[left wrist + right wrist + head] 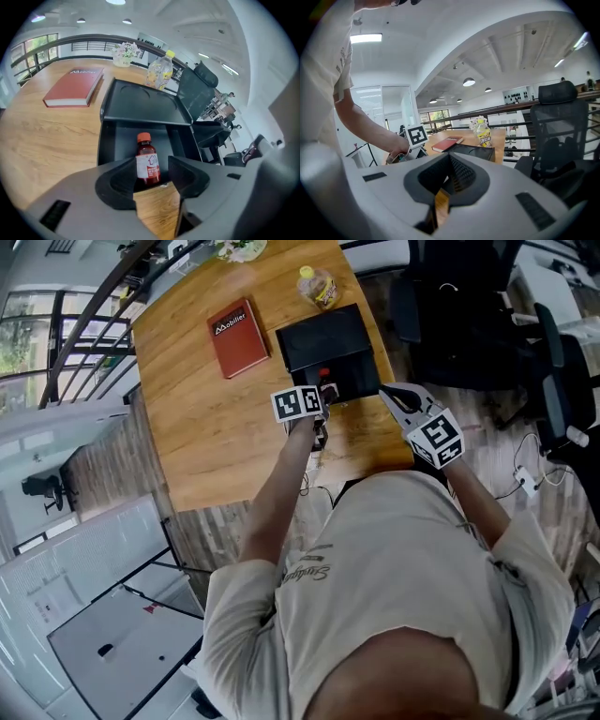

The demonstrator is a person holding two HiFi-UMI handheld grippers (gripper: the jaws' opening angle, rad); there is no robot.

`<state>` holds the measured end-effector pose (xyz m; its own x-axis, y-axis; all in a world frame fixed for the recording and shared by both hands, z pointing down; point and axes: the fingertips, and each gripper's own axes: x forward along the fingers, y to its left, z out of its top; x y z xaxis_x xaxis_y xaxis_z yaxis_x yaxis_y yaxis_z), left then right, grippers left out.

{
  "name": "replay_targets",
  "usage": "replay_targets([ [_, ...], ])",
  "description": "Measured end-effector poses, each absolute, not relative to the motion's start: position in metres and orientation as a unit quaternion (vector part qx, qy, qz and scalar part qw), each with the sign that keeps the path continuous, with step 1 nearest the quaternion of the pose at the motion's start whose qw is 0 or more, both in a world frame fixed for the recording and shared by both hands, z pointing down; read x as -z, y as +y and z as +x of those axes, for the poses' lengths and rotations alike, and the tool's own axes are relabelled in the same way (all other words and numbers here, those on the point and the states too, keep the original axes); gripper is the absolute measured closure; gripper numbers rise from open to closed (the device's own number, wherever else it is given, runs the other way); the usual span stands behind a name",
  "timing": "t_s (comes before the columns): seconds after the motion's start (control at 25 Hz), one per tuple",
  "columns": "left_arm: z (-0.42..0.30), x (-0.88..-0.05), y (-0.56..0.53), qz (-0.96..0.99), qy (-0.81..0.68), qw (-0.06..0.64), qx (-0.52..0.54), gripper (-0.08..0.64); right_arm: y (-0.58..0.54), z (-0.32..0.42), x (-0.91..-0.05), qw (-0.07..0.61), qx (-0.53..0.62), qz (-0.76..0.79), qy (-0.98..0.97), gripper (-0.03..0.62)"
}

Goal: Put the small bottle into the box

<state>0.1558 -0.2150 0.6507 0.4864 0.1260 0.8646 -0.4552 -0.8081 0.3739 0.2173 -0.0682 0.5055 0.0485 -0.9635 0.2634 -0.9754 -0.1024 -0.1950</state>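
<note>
The small brown bottle [147, 164] with an orange-red cap and a white label stands upright inside the black box [107, 145], near its front wall. My left gripper [152, 177] is open around it; the left finger lies close to the bottle and a gap shows on the right side. In the head view the bottle's cap [325, 374] shows in the box [361, 381], just beyond the left gripper [323, 395]. The box's lid [140, 101] lies open, flat behind it. My right gripper [391, 395] hovers off the table's right edge, shut and empty [449, 161].
A red book [237, 337] lies left of the box. A yellow drink bottle [317, 287] stands behind the lid, with a flower pot [124, 51] further back. Black office chairs [450, 306] stand right of the wooden table [206, 427].
</note>
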Motion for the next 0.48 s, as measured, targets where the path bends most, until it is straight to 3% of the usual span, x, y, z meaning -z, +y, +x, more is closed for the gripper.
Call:
replay_targets([
  [0.16,0.151,-0.622,-0.219,0.846,-0.109,0.285,-0.437,0.364,-0.063,0.21,-0.492,0.021,-0.161,0.737,-0.656,0.598],
  [0.32,0.141,-0.582,-0.231,0.886,-0.13,0.263,-0.359,0.482,-0.059,0.201,-0.482,0.031,-0.156,0.747,-0.645,0.598],
  [0.48,0.136,-0.531,-0.238,0.928,-0.132,0.224,-0.266,0.52,-0.061,0.2,-0.469,0.043,-0.137,0.755,-0.64,0.598],
])
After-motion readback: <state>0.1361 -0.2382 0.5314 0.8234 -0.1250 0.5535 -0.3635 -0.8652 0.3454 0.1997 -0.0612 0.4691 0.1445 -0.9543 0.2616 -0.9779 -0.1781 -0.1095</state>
